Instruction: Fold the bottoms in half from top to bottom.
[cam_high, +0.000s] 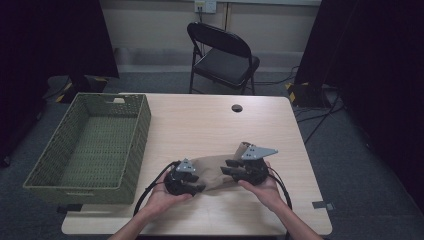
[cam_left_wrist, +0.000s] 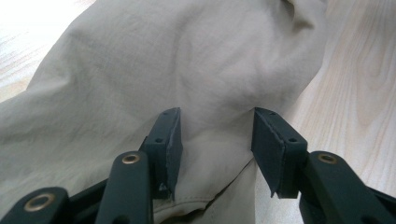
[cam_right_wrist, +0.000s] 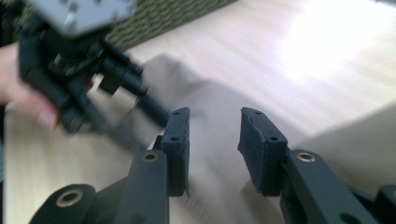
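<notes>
The left tongs (cam_left_wrist: 215, 140) stand part open over a beige cloth (cam_left_wrist: 177, 84). In the left gripper view a raised fold of the cloth sits between the two pads; the left pad (cam_left_wrist: 172, 144) looks to lie against the fabric, while the right one stands at its edge, so I cannot say for sure that they pinch it. In the high view these tongs (cam_high: 200, 188) rest at the near left end of the cloth (cam_high: 212, 170), held by the person's left hand (cam_high: 167, 196).

The right tongs (cam_right_wrist: 214, 144) are part open with nothing clamped. In the right gripper view the cloth (cam_right_wrist: 210, 121) lies below the gap, and the pads are clear of it. That view is blurred, and it shows the other gripper farther off at the upper left. In the high view the right tongs (cam_high: 226, 166) hang over the right part of the cloth, carried by the right hand (cam_high: 262, 186).

The cloth lies bunched on the pale wooden table (cam_high: 210, 120), near its front edge, between the two hands. A green woven basket (cam_high: 132, 145) stands on the left end of the table, well apart from the cloth. Behind the table is a black folding chair (cam_high: 225, 57).
</notes>
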